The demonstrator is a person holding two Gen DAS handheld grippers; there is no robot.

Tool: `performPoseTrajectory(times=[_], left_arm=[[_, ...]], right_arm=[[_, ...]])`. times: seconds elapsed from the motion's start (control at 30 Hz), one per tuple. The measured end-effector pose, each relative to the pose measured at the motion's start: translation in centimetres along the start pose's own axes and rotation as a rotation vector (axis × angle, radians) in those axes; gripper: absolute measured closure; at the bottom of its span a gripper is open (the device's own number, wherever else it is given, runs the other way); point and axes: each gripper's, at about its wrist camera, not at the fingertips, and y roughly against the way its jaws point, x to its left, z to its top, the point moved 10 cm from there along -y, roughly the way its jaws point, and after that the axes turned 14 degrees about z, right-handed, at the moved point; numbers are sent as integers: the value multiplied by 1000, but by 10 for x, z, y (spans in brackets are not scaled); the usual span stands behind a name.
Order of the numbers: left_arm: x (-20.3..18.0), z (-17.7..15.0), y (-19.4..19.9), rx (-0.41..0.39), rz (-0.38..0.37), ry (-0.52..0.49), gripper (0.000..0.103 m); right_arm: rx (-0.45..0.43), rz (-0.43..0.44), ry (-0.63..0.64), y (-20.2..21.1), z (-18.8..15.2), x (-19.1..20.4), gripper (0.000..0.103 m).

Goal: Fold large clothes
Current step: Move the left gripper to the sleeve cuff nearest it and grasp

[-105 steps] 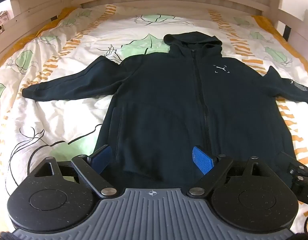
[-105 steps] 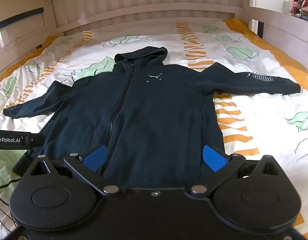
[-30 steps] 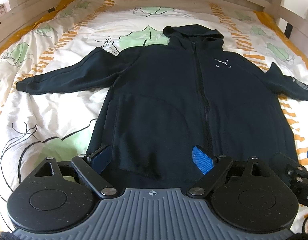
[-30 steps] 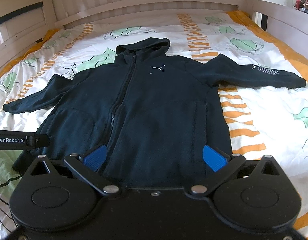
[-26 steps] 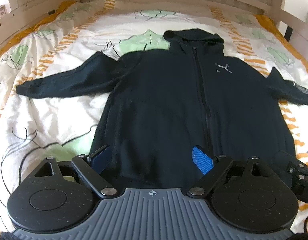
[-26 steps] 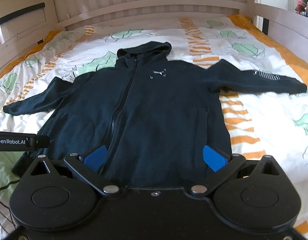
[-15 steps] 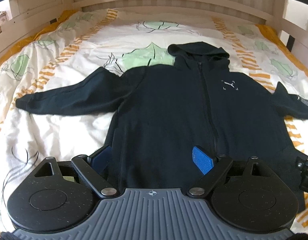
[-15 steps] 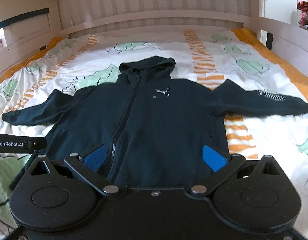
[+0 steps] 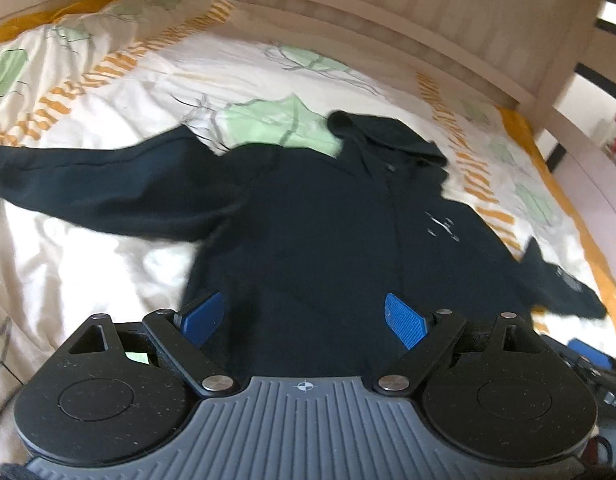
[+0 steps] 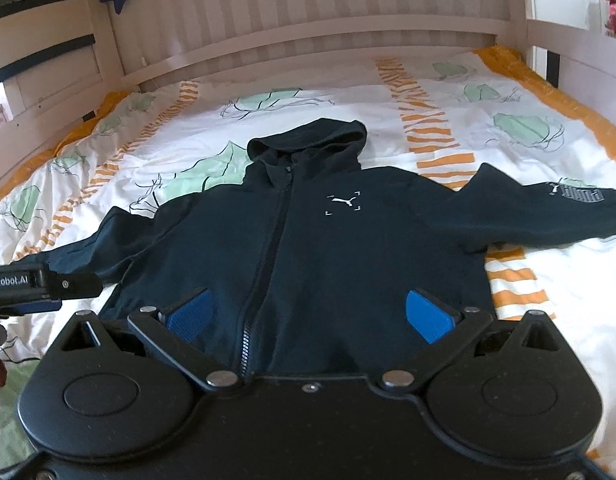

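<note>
A dark zip-front hoodie (image 10: 308, 248) lies face up and spread flat on a leaf-printed bedspread (image 10: 488, 120), hood toward the slatted wooden headboard (image 10: 308, 32), both sleeves stretched out to the sides. Right gripper (image 10: 308, 316): jaws wide apart, blue pads (image 10: 428, 316) on either side of the lower zip (image 10: 268, 264), above the front panel of the hoodie near its hem; nothing is clamped between them, and whether the pads touch the cloth cannot be told. Left gripper (image 9: 304, 318): jaws likewise wide apart and empty, its blue pads (image 9: 404, 320) framing the lower part of the hoodie's front below the left sleeve (image 9: 108, 184); this view is tilted and blurred. The left gripper's housing shows at the left edge of the right wrist view.
</note>
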Motion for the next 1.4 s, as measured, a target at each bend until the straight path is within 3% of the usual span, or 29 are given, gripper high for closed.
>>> performPoseTrajectory(times=[0.3, 0.83, 1.1, 1.27, 1.4], left_arm=[[67, 36, -23, -38, -3, 134, 12], [202, 69, -85, -1, 151, 288, 7], [265, 75, -123, 47, 225, 413, 7], [290, 77, -145, 57, 235, 473, 7], [294, 86, -156, 37, 228, 457, 9]], right_arm=[[30, 60, 10, -29, 0, 13, 1], [91, 130, 30, -85, 3, 44, 1], [113, 166, 51, -106, 1, 67, 1], [129, 172, 62, -115, -2, 74, 1], [137, 167, 60, -119, -4, 75, 1]])
